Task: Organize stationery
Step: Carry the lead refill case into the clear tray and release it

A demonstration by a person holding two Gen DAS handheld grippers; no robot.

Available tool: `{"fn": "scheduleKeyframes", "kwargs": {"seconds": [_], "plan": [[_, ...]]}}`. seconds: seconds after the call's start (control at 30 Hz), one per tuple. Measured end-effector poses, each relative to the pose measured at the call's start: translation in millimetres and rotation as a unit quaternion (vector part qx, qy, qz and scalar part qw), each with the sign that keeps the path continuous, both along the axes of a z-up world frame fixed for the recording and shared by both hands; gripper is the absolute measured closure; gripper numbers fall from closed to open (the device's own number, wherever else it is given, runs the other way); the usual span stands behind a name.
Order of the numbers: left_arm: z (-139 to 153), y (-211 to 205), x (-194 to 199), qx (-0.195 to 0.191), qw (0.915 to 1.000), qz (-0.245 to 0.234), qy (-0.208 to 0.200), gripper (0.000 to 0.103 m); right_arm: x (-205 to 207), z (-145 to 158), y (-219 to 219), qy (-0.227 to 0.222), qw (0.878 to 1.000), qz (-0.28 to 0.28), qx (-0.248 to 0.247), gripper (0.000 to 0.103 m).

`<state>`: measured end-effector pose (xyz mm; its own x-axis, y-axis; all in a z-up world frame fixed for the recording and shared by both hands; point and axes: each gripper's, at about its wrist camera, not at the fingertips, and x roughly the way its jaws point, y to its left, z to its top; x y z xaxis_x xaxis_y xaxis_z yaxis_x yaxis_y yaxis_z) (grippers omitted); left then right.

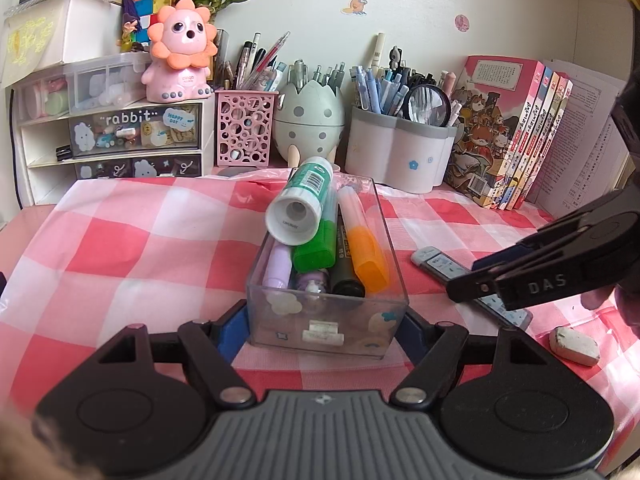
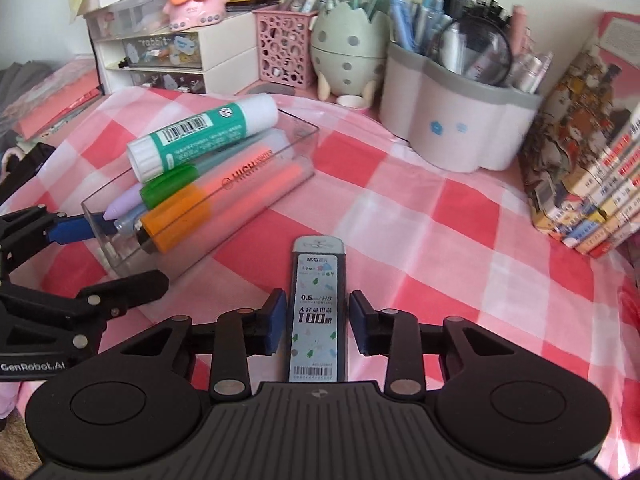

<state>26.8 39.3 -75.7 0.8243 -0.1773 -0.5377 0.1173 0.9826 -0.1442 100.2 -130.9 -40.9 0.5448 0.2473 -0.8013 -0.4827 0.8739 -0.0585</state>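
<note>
Pencil-lead case (image 2: 318,308): flat on checked cloth (image 2: 440,216), between pads of right gripper (image 2: 318,320), jaws ajar, gap on its right side. Clear box (image 1: 324,316) of markers: clamped by left gripper (image 1: 322,320). Step: picking up case. Next, probably: close, lift, place in box.

Right gripper (image 2: 318,322) astride pencil lead case (image 2: 318,300), not gripping, clear box (image 2: 298,136) beyond

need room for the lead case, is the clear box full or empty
Nearly full: the clear box holds highlighters, and the glue stick already lies on top of them.
</note>
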Motion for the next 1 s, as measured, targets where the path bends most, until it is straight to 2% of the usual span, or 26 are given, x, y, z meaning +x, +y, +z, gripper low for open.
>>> {"fn": "scheduleKeyframes", "kwargs": {"seconds": [0.2, 0.37, 0.53, 0.63, 0.8, 1.0], "plan": [[0, 0, 0, 0.0, 1.0, 0.0, 0.0, 0.054, -10, -3, -3, -0.012, 1.0, -0.006, 0.012, 0.065], [0, 0, 0, 0.0, 1.0, 0.0, 0.0, 0.054, -9, -2, -1, -0.009, 1.0, -0.02, 0.013, 0.07], [0, 0, 0, 0.0, 1.0, 0.0, 0.0, 0.054, -2, 0, -13, 0.017, 0.996, -0.059, 0.067, 0.07], [0, 0, 0, -0.001, 1.0, 0.0, 0.0, 0.054, 3, 0, -25, 0.043, 0.988, -0.082, 0.122, 0.07], [0, 0, 0, 0.0, 1.0, 0.0, 0.0, 0.054, 12, 3, -41, 0.079, 0.967, -0.122, 0.211, 0.07], [0, 0, 0, 0.0, 1.0, 0.0, 0.0, 0.054, 20, 19, -37, 0.079, 0.952, -0.139, 0.263, 0.07]]}}
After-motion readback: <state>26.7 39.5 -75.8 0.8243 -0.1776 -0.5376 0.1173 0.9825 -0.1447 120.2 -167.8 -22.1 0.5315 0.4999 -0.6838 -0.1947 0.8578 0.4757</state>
